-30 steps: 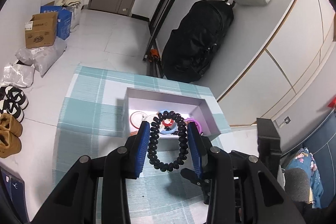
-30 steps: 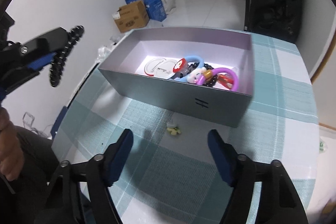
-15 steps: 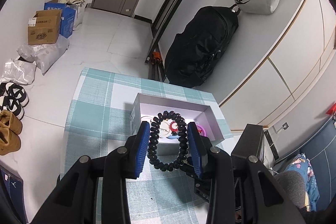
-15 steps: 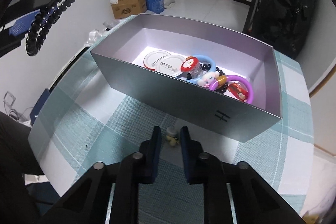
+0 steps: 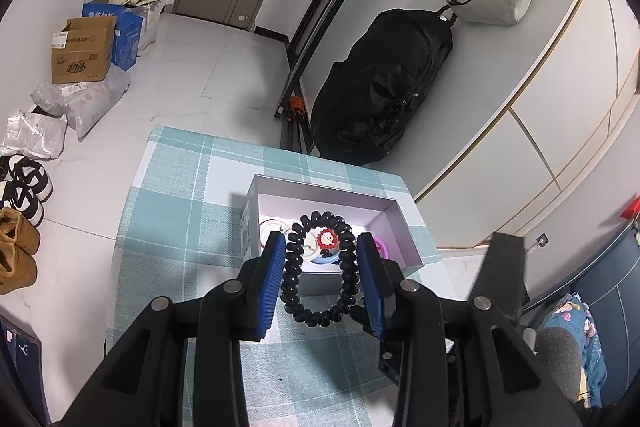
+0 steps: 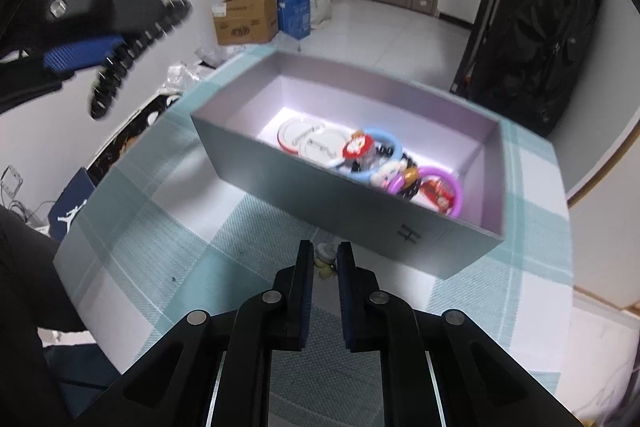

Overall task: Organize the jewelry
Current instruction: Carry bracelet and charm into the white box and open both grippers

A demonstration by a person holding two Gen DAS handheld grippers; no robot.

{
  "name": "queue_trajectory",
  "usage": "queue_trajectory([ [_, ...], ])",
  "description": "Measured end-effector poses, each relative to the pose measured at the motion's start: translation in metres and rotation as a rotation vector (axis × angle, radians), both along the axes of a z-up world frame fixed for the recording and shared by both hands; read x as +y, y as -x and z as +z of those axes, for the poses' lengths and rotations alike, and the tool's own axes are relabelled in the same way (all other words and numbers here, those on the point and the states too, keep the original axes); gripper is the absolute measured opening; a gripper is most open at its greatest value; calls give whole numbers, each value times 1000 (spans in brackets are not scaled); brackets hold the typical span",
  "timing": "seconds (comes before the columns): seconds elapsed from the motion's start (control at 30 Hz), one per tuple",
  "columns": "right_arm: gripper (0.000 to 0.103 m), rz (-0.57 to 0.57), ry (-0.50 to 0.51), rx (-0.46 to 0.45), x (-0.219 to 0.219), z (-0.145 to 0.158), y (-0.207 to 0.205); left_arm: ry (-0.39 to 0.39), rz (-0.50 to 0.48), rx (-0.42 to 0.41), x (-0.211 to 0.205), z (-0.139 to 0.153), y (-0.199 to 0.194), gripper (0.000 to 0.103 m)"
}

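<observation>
Left claw (image 5: 321,269) grips bead bracelet (image 5: 319,267); right claw (image 6: 325,264) pinches charm (image 6: 325,261) beside box wall (image 6: 340,203).

My left tongs (image 5: 321,269) grip a black bead bracelet (image 5: 319,269) between their blue pads. Just beyond the tips, the open grey box (image 5: 404,227) sits on the checked desk (image 5: 168,219).

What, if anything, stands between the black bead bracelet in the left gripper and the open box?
Nothing visible. The black bead bracelet hangs in the left gripper above the lidless box; only open air lies between.
</observation>
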State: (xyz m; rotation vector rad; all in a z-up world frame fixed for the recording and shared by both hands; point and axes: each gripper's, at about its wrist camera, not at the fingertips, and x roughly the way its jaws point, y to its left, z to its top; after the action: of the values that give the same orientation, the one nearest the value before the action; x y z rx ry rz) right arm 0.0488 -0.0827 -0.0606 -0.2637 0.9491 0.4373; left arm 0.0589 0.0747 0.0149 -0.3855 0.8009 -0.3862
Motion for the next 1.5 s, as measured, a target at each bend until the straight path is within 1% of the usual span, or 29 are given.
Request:
queue_trajectory([
  [0.43,11,-1,-73,-82,-8,39,6,4,0,13,-11,-5,-5,31],
  [0.57,11,-12,-107,-92,-14,49,3,21,1,19,-15,-7,-9,31],
  [0.77,11,-33,-154,-99,-24,58,-6,22,4,31,-25,-9,-17,31],
  [1.0,11,-64,-211,-79,-34,65,-20,41,6,56,-31,-12,-30,31],
  [1.27,11,-98,-275,-31,-43,62,-41,50,0,83,-37,-17,-43,31],
  [1.5,11,-129,-331,17,-51,56,-57,22,-3,110,-45,-21,-54,31],
])
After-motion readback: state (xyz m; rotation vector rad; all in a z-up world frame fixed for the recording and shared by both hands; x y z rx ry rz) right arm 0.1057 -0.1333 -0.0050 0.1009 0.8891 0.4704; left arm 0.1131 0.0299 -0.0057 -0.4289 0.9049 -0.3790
